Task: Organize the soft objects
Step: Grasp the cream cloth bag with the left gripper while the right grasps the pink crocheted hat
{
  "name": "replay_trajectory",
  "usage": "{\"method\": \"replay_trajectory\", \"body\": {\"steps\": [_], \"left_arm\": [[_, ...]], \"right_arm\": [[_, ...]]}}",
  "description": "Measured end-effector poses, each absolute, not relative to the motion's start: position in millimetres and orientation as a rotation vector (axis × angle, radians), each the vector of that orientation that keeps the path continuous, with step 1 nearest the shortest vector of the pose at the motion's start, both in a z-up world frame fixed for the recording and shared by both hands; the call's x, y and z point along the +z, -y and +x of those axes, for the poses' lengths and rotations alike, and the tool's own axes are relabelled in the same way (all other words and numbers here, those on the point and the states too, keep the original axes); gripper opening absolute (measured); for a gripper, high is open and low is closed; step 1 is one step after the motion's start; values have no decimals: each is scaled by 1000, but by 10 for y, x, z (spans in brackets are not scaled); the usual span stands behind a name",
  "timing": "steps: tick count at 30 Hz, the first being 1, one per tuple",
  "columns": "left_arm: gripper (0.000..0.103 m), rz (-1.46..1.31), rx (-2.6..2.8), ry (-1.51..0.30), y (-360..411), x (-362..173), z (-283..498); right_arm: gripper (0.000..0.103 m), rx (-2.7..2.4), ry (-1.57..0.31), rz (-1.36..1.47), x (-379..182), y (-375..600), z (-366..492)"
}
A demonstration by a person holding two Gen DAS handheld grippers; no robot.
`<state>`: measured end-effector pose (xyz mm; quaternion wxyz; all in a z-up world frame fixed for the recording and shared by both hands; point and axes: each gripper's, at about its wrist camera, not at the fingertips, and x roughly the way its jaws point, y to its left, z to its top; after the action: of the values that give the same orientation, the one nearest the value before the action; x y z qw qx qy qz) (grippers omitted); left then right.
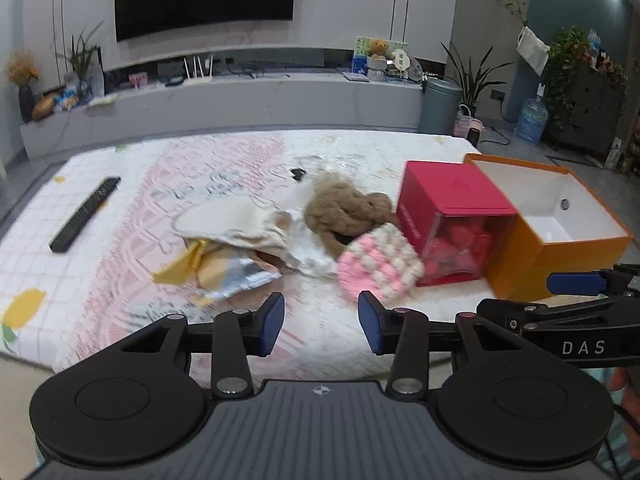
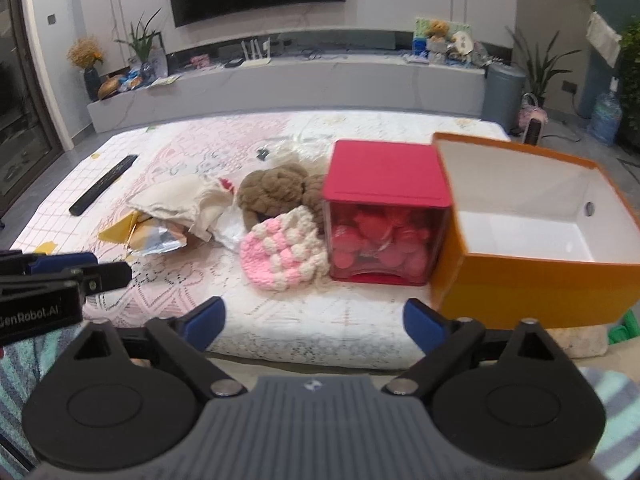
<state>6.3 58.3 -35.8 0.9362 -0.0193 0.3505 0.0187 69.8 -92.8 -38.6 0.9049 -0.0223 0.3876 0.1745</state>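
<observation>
Left wrist view: the left gripper (image 1: 321,322) sits low at 6 o'clock, level with the near edge of the mattress (image 1: 120,208), fingers spread apart and holding nothing. The soft stuff is piled just past it toward 12: a pink-and-white crochet piece (image 1: 378,266) closest, a brown plush (image 1: 348,210) touching it from behind, and a cream cloth bag (image 1: 236,220) off at 10 o'clock lying on top of crumpled wrappers (image 1: 224,276). A red box (image 1: 452,216) with a clear front sits at 1 o'clock, pressed against an open orange box (image 1: 560,232) at 2. The right gripper (image 1: 580,304) pokes in sideways at 3 o'clock, mostly cut off by the frame edge, so its finger gap isn't readable here. A black remote (image 1: 86,214) lies at 9 o'clock, well apart from the pile. Everything's kinda motion-smeared.

Right wrist view: the right gripper (image 2: 314,322) hangs at 6 o'clock just off the mattress (image 2: 280,320) edge, fingers wide open, empty. The crochet piece (image 2: 280,256) is dead ahead at 12, touching the red box (image 2: 384,208); the plush (image 2: 276,192) is behind it and the cloth bag (image 2: 180,200) at 10. The orange box (image 2: 540,280) fills 2 to 3 o'clock, white inside, and its near wall hides the floor of it. The left gripper (image 2: 60,276) enters at 9 o'clock, partly cropped. What's inside the red box is just pinkish blobs.
</observation>
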Motion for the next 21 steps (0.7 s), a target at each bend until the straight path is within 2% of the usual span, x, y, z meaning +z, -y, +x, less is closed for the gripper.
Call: {"method": "replay_trajectory", "body": {"steps": [8,14,16,18,21], "left_arm": [[54,102,27,-762,-674,-545,391],[55,341,8,-761,-626,-719,675],[57,426,-5,-767,-606,-788,771],[59,499,-25,-779,-587,-869,873],[61,596,-50,-805,-588,-1000,1006]], "right_arm": [[86,442,-842,-102,-587,540,1050],[86,402,-907,-65,-763,364,1434],[87,385,-935,-45,-834,313,1553],[93,372,-969,-30,-921,271,1665],[93,359,-1021,-1,-1046,211,1806]]}}
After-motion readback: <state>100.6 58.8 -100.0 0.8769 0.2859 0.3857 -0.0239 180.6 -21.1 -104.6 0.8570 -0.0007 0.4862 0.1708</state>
